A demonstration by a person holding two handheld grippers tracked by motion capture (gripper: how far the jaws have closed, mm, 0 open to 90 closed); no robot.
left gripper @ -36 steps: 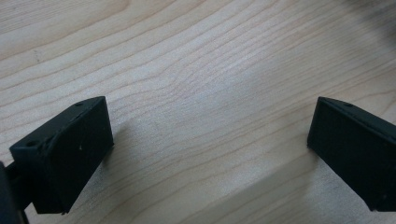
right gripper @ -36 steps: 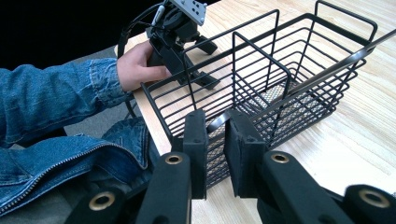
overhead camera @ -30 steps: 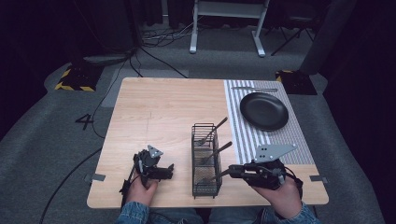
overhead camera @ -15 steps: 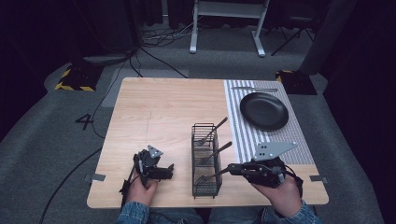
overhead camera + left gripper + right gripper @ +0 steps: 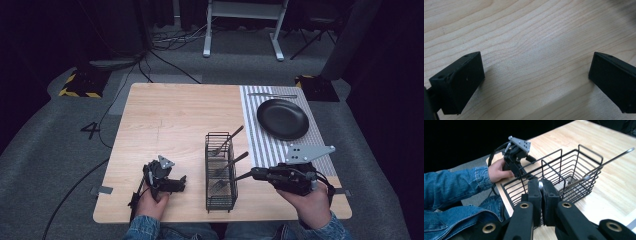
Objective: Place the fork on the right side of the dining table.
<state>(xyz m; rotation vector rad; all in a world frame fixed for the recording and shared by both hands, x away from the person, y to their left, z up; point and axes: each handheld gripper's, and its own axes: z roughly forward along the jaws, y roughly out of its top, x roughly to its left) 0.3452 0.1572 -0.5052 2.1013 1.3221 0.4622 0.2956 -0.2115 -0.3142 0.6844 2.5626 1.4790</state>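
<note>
Right gripper is clamped on the handle end of a fork, jaws pinched nearly together on the thin metal in the right gripper view; the grip sits at the very tip, probably so the fork can be drawn up and out over the basket wall without the jaws fouling the wire. That fork lies in the near end of the basket, head down inside, handle angled out over the right-hand wall. The basket stands lengthwise near the near edge of the table, about mid-width, just left of the striped mat, so the reach from it to the plate is short. Left gripper rests near the near edge towards the left corner, jaws apart with nothing but bare wood between them in the left gripper view; looks parked out of the way, not bracing the basket. Count: three forks in the basket (one gripped, two more leaning handle-up to the right); one black plate on the mat towards the far right corner; one piece of cutlery along the mat's far edge, possibly a knife, too small to be sure; one basket, one mat, two grippers.
</note>
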